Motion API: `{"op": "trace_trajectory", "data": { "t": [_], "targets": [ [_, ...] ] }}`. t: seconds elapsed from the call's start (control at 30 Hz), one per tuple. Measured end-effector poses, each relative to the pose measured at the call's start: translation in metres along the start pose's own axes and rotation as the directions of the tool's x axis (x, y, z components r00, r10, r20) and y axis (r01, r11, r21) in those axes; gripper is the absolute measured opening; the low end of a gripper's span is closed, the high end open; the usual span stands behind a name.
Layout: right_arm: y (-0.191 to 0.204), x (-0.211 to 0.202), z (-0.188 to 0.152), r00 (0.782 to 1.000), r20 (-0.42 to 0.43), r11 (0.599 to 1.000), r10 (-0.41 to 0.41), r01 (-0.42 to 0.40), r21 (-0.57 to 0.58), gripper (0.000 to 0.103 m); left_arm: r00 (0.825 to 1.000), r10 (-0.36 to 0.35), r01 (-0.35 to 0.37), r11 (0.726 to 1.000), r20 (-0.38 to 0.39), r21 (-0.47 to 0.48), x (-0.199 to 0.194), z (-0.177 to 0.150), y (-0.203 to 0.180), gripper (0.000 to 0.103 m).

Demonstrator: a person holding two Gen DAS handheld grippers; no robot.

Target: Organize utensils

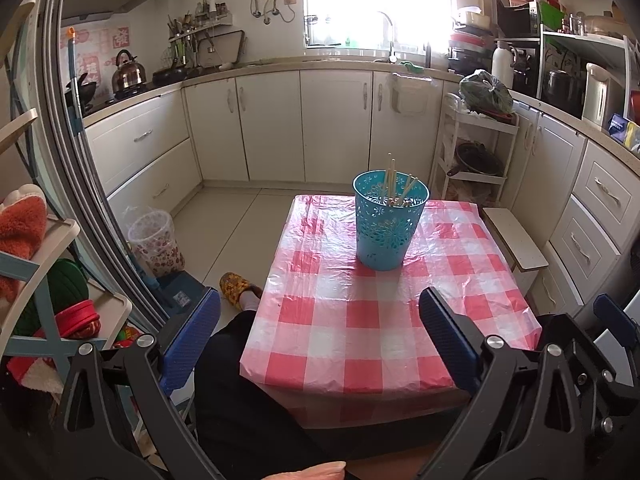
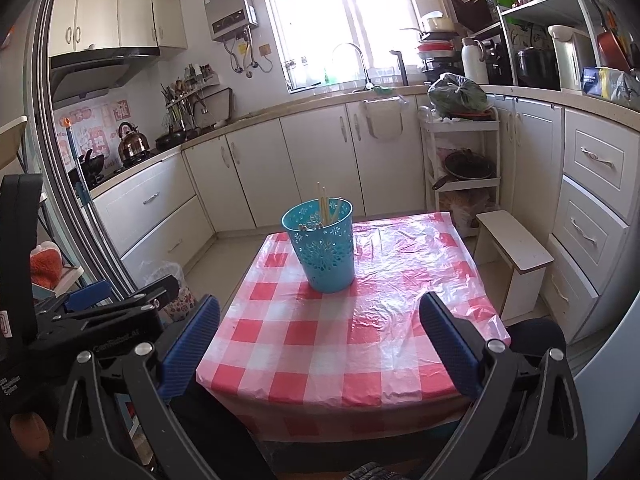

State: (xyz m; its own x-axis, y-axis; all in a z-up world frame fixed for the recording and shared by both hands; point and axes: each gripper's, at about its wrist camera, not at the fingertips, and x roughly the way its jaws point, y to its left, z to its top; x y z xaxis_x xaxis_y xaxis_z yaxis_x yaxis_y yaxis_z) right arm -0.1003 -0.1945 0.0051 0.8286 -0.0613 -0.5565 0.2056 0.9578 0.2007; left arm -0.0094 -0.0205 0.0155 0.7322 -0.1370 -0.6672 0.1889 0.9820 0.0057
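Chopsticks stood in a blue holder on the checked tabletop, both hand-held grippers released.

The left hand-held gripper (image 1: 320, 328) was held spread and empty above the near edge of the tabletop (image 1: 360, 320). Farther back, the perforated blue holder (image 1: 389, 220) was seen upright, the chopsticks (image 1: 391, 178) inside pointing upward, some tilted right. The right hand-held gripper (image 2: 320, 328) was likewise held wide apart, grasping nothing. White kitchen cabinets (image 1: 276, 124) were seen behind.
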Motion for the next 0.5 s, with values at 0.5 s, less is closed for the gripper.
{"op": "trace_trajectory", "data": {
  "t": [0.5],
  "targets": [
    [-0.0002,0.0008,-0.0015,1.0,-0.003,1.0,-0.003,0.003,-0.001,0.096,1.0,0.004,-0.004,1.0,0.004,0.002,-0.0017,-0.0028,0.0007,0.095]
  ]
}}
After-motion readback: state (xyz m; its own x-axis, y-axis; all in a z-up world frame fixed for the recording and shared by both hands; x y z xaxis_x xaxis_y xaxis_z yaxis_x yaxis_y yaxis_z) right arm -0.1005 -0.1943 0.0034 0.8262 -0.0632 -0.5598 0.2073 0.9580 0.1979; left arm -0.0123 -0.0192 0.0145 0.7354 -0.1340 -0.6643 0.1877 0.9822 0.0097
